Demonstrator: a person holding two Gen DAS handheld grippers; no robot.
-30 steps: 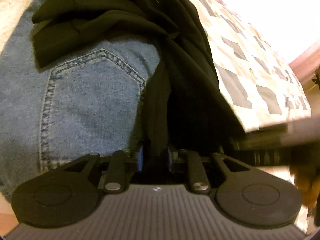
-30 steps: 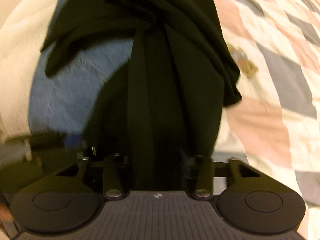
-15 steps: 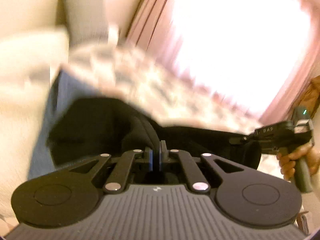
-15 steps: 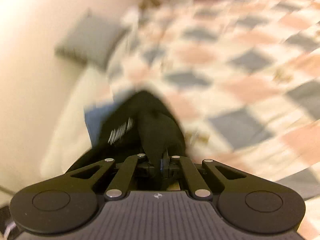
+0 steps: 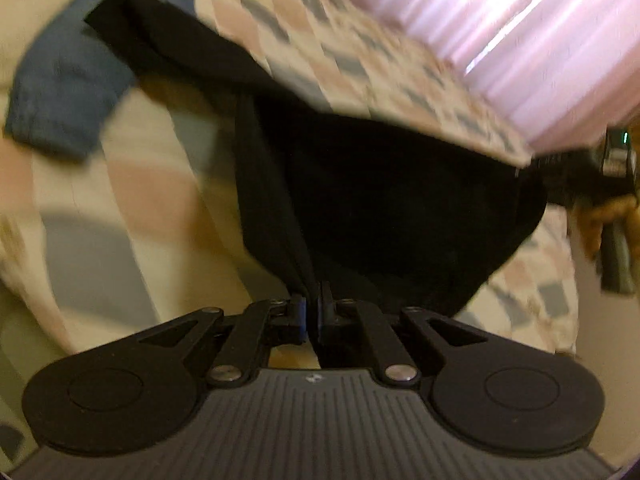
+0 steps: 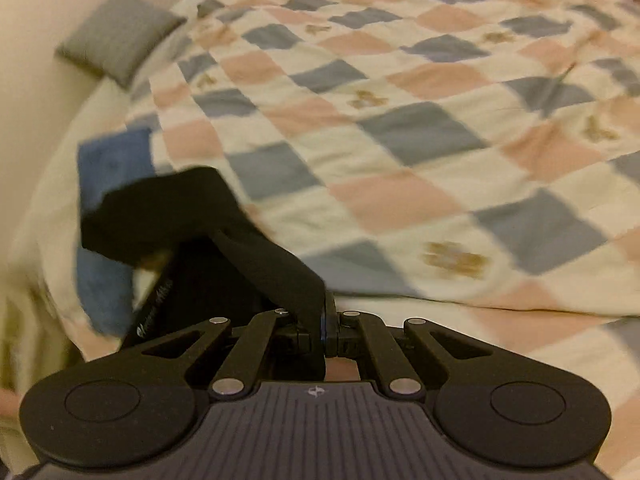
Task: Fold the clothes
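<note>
A black garment [image 5: 400,200] is held aloft above the checked quilt [image 6: 400,120], one edge clamped in the left gripper [image 5: 311,312], another in the right gripper [image 6: 325,326]; it hangs unfolded, with jeans [image 5: 68,76] lying beyond it.

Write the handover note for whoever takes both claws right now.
Left claw: shut on the black garment.
Right claw: shut on another edge of the same garment.
The garment hangs stretched between them above the checkered quilt. The blue jeans lie near the bed's left edge, beside the grey pillow.
Done: garment picked up by two points.
Left: lay it flat on the quilt, fold it, then probably the jeans.
</note>
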